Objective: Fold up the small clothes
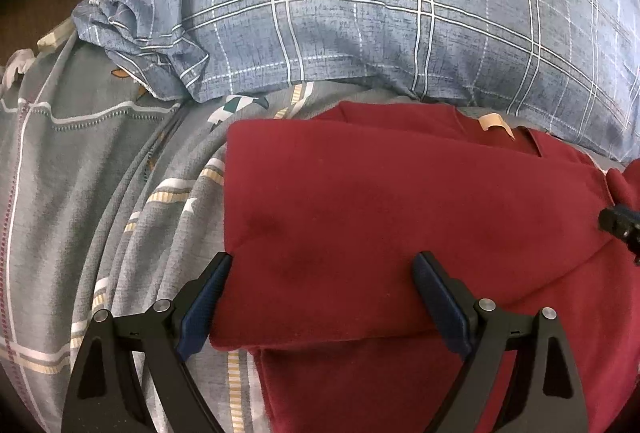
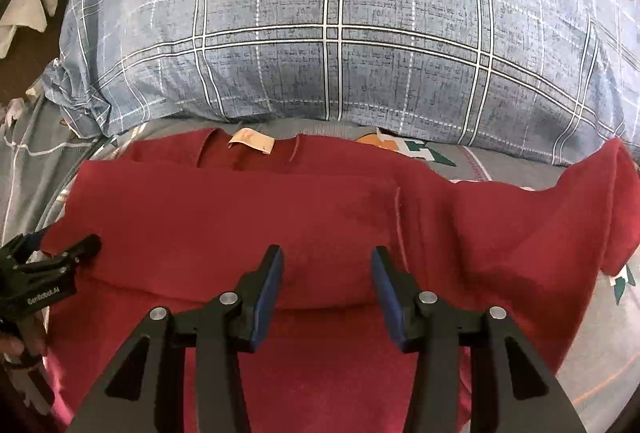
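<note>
A dark red garment [image 1: 380, 193] [image 2: 240, 213] lies on the bed with its left side folded over the middle. A beige neck label [image 1: 496, 123] [image 2: 252, 141] shows at its far edge. One sleeve [image 2: 580, 201] is spread out to the right. My left gripper [image 1: 324, 261] stands wide open over the folded left part, its left finger at the cloth's edge; it also appears in the right wrist view [image 2: 52, 257]. My right gripper [image 2: 328, 253] is partly open just above the middle fold, its pads apart with red cloth between them; its tip shows at the left wrist view's right edge [image 1: 618, 225].
A blue checked pillow [image 1: 360, 13] [image 2: 340, 33] lies right behind the garment. The grey patterned bedsheet [image 1: 80, 173] [image 2: 600, 333] is rumpled to the left and flatter to the right. A person's hand [image 2: 16, 345] holds the left gripper. Dark floor shows at the far left.
</note>
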Action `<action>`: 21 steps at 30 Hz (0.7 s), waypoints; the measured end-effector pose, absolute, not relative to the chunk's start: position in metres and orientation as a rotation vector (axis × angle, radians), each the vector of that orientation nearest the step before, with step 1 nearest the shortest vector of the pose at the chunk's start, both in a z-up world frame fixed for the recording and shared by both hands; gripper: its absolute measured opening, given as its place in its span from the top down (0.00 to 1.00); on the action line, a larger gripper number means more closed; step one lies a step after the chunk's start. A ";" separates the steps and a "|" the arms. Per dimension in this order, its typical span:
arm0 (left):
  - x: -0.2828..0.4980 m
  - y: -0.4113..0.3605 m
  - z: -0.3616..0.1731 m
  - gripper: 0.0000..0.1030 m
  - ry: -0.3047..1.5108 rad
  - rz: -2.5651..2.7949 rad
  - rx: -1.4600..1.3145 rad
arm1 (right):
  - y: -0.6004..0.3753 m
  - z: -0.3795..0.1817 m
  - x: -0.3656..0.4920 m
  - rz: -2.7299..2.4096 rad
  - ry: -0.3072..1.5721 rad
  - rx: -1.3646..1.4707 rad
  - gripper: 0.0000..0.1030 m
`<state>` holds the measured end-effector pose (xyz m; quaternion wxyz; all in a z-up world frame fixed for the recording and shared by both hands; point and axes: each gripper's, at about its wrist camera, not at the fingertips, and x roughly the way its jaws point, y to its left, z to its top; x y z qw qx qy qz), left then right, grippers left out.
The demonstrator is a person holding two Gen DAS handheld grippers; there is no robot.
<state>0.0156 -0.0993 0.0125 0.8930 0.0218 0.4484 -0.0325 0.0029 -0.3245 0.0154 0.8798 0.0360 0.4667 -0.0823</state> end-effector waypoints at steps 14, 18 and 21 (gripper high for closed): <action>0.013 -0.089 0.024 0.12 0.915 -0.101 -0.062 | -0.342 0.027 0.000 -0.116 0.922 0.238 0.53; 0.011 -0.086 0.028 0.12 0.905 -0.111 -0.085 | -0.357 0.047 -0.007 -0.106 0.860 0.322 0.48; 0.010 -0.086 0.028 0.12 0.902 -0.111 -0.088 | -0.386 0.073 -0.022 -0.145 0.745 0.419 0.33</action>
